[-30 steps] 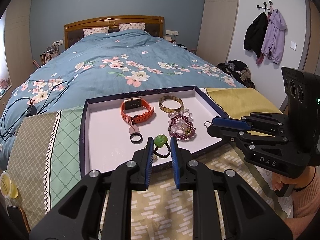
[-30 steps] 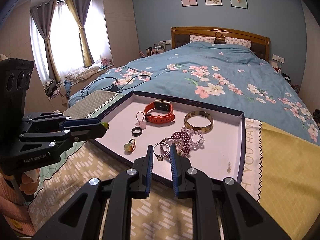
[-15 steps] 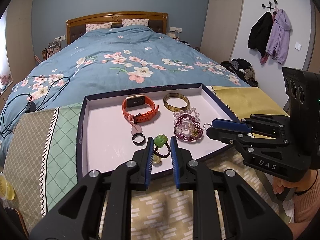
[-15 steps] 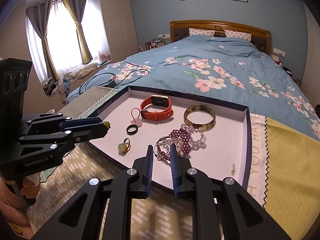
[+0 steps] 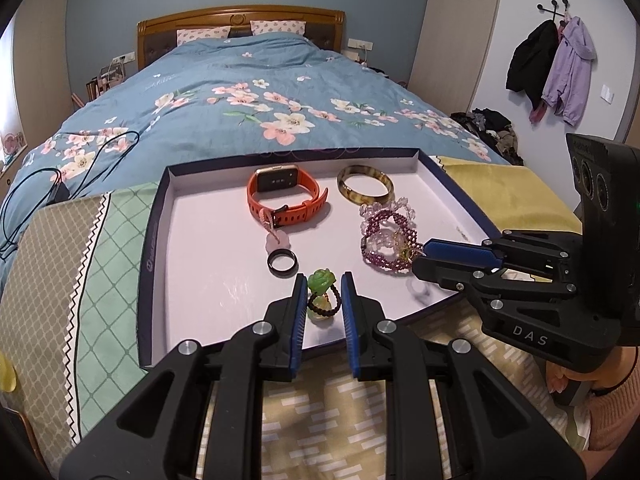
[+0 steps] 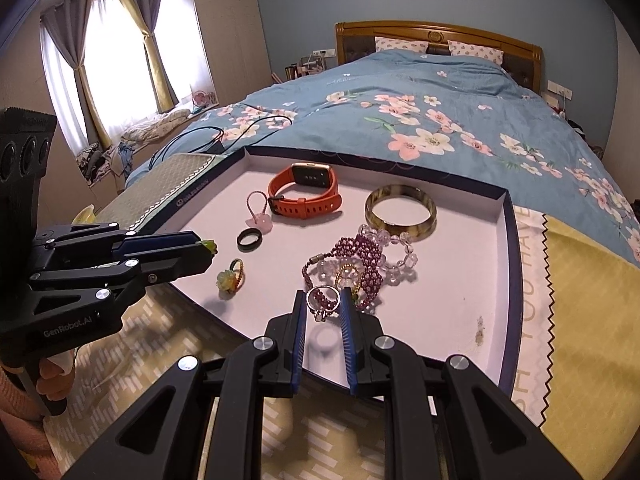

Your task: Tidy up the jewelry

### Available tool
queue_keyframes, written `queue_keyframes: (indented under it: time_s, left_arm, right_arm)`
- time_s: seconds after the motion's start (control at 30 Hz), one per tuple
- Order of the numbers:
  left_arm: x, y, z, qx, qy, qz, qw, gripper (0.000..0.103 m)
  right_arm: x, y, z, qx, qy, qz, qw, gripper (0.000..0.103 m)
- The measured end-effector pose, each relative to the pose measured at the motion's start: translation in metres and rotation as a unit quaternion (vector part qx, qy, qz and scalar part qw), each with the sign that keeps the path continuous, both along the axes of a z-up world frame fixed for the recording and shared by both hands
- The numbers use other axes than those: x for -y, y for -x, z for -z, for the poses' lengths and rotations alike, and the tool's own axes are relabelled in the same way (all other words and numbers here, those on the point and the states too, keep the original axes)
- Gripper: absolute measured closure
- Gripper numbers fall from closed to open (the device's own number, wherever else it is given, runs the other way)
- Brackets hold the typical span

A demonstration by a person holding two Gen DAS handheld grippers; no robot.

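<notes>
Silver ring [image 6: 323, 300] clamped in right gripper [image 6: 323, 312], green-flower ring [image 5: 323, 292] clamped in left gripper [image 5: 323, 300]; either slips toward the bead tangle [image 6: 360, 264] at 12 o'clock.

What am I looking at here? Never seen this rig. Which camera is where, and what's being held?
There is no robot. A person holds a two-finger gripper in each hand, each with a fisheye camera looking along its fingers. One picture comes from each gripper, and each also shows the other. A white tray holds an orange watch, a bangle, purple bead bracelets, a black ring and a pink charm. The left gripper is shut on a green flower ring, and the right gripper on a silver ring.
</notes>
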State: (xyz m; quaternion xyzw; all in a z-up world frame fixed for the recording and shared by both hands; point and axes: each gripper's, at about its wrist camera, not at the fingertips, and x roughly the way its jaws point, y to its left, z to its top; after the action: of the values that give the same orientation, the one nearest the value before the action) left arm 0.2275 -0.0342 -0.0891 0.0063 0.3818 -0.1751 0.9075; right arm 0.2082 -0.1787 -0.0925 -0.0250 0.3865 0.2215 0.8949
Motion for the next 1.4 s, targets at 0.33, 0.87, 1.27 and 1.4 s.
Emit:
queue_keyframes:
  time_s: [0.33, 0.87, 1.27, 1.4]
  left_arm:
    - [0.001, -0.005, 0.011, -0.016, -0.002, -0.004, 0.9999, 0.085]
    - [-0.027, 0.050, -0.020, 0.083, 0.006, -0.055, 0.9950, 0.009]
    - [-0.040, 0.118, -0.054, 0.180, 0.004, -0.093, 0.9792, 0.006]
    - [-0.039, 0.139, -0.060, 0.209, -0.007, -0.099, 0.9728, 0.005]
  right_arm:
    - [0.003, -0.003, 0.001, -0.008, -0.003, 0.009, 1.000, 0.085]
    - [0.029, 0.036, -0.029, 0.064, -0.028, 0.070, 0.995, 0.019]
    - [0.033, 0.095, -0.053, 0.166, -0.015, 0.126, 0.978, 0.007]
    - [0.035, 0.116, -0.062, 0.204, -0.028, 0.133, 0.969, 0.007]
